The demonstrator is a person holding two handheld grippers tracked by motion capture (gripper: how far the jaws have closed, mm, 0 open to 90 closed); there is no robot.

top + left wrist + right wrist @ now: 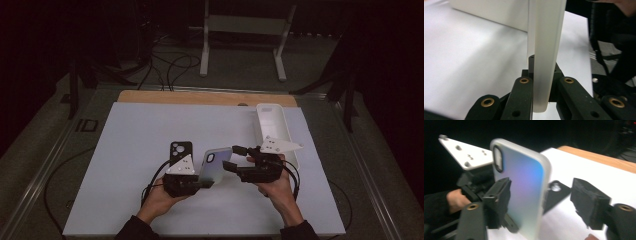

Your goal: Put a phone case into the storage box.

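Observation:
A frosted iridescent phone case [216, 164] stands upright above the white board, camera cut-out at the top. My left gripper [207, 182] grips its lower edge; in the left gripper view both jaws press on the case's pale edge [546, 50], so the left gripper [544, 85] is shut on it. My right gripper [231, 167] reaches in from the right with its jaws spread. In the right gripper view the case [524, 195] sits between the jaws of the right gripper [544, 197]: one is close against the case's back, the other well clear.
A black phone case [180, 149] lies flat on the white board [140, 125], just behind my left hand, and shows past the held case [557, 191]. A white oblong tray [272, 125] rests at the board's right. A wooden edge [200, 97] runs along the back.

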